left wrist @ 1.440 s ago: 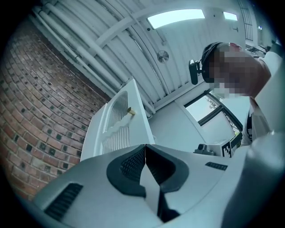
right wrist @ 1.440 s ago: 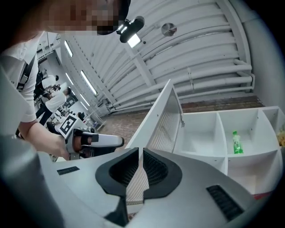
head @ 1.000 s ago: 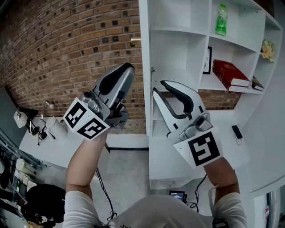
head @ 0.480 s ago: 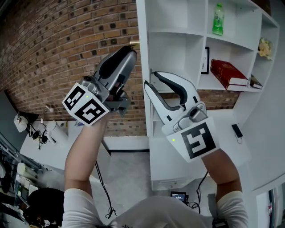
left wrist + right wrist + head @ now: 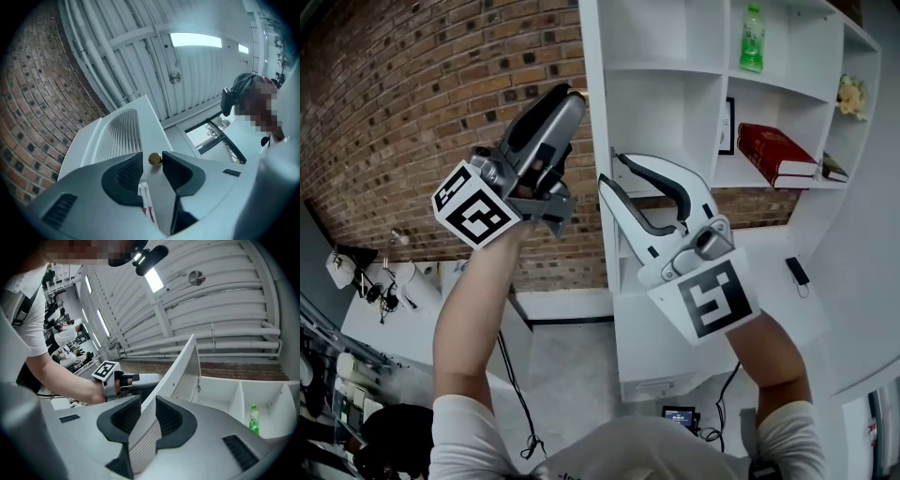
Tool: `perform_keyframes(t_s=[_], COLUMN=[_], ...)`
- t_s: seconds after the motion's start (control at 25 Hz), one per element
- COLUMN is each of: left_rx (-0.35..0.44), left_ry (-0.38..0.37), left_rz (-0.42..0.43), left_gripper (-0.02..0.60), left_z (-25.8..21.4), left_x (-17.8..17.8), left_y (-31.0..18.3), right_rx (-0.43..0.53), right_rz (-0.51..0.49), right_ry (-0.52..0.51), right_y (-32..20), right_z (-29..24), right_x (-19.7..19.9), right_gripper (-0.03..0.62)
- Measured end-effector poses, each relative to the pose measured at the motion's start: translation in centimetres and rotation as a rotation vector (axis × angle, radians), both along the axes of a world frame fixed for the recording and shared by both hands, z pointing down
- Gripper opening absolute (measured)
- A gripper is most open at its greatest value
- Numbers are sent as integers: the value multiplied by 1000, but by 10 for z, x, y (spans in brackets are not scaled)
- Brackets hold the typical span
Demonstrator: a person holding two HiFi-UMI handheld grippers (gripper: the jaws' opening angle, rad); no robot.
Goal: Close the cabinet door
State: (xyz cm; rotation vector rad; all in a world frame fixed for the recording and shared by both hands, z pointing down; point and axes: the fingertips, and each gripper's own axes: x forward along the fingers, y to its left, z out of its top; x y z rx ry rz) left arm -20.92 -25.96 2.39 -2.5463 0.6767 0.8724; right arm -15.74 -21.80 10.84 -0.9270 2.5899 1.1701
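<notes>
The white cabinet door (image 5: 594, 66) stands open, edge-on to me, with a ribbed panel (image 5: 117, 136) and a small brass knob (image 5: 155, 159). My left gripper (image 5: 565, 98) is raised at the door's outer face. Its jaws have just been opening, and in the left gripper view the left gripper (image 5: 152, 162) is open, with the knob between the fingertips and untouched. My right gripper (image 5: 615, 174) reaches in from the cabinet side. In the right gripper view the right gripper (image 5: 148, 405) is shut on the door (image 5: 187, 362), whose edge fills the gap between the pads.
The white cabinet's shelves (image 5: 675, 70) hold a green bottle (image 5: 751, 39), a framed picture (image 5: 727, 127) and a red book (image 5: 783, 155). A brick wall (image 5: 422, 103) lies behind the door. A cluttered desk (image 5: 375, 281) sits at lower left.
The left gripper has risen a little and its jaws have opened off the knob. The right gripper has stayed on the door.
</notes>
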Motion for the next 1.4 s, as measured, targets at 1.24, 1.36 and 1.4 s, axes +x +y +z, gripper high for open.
perform_keyframes(t_s=[1.24,1.36,1.4], left_rx=[-16,-28,-31], left_ry=[-33,-41,-45], left_rz=[132,122,118], left_gripper=[86,85,85], left_z=[-3,-1,-1], left_x=[16,20,23], left_y=[-2,-1,-1], right_rx=[41,37,35], right_rz=[102,116,122], right_ry=[-60,-57,-56], right_y=[0,0,0], right_z=[-8,-6,-5], right_x=[2,6,8], right_gripper=[97,97,97])
